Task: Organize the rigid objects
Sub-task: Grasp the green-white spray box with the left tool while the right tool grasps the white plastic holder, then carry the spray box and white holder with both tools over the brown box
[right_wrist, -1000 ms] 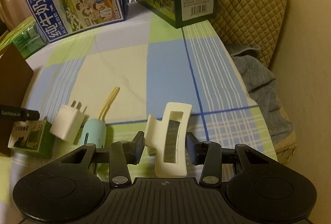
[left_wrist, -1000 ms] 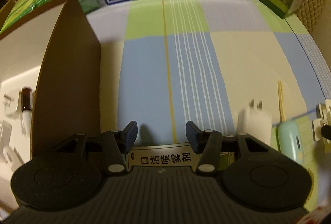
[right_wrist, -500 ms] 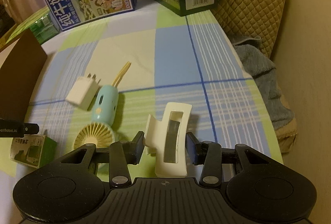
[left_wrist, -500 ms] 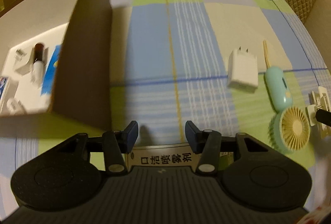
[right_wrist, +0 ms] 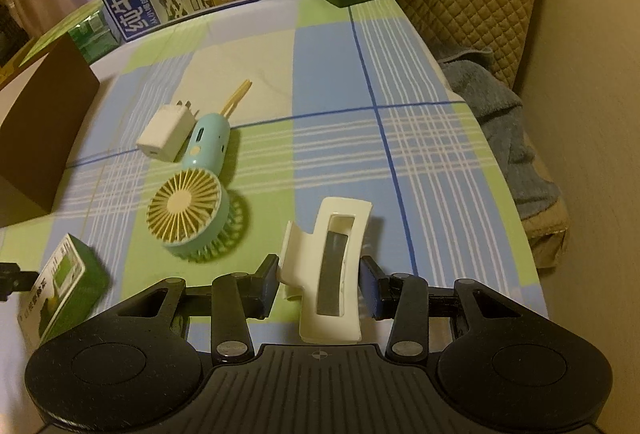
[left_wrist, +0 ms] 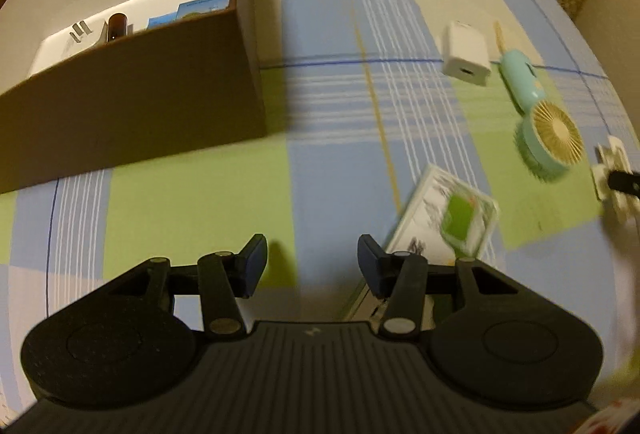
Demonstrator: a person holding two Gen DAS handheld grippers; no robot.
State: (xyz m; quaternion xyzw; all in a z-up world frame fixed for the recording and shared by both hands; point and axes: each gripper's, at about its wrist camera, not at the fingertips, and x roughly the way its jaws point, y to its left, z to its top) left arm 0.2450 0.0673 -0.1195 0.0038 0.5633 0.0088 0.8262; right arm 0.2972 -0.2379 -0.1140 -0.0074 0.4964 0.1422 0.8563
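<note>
Left wrist view: my left gripper point(left_wrist: 312, 266) open, nothing between pads, above checked tabletop point(left_wrist: 328, 161). Small green box point(left_wrist: 448, 222) at 2 o'clock, beside right finger, not gripped. Cardboard box point(left_wrist: 132, 105) at 10 o'clock, brown bottle point(left_wrist: 117, 26) inside. White charger point(left_wrist: 466, 53) and teal fan point(left_wrist: 548, 129) at 1–2 o'clock.

Right wrist view: my right gripper point(right_wrist: 320, 282) clamped on white hair clip point(right_wrist: 332, 270), upright between pads. Teal fan point(right_wrist: 192, 201) at 10 o'clock, white charger point(right_wrist: 166, 131) touching its handle. Small green box point(right_wrist: 60, 294) at 9 o'clock.

Both wrist cams steep down, close, sharing fan point(left_wrist: 550, 135) point(right_wrist: 188, 211)
</note>
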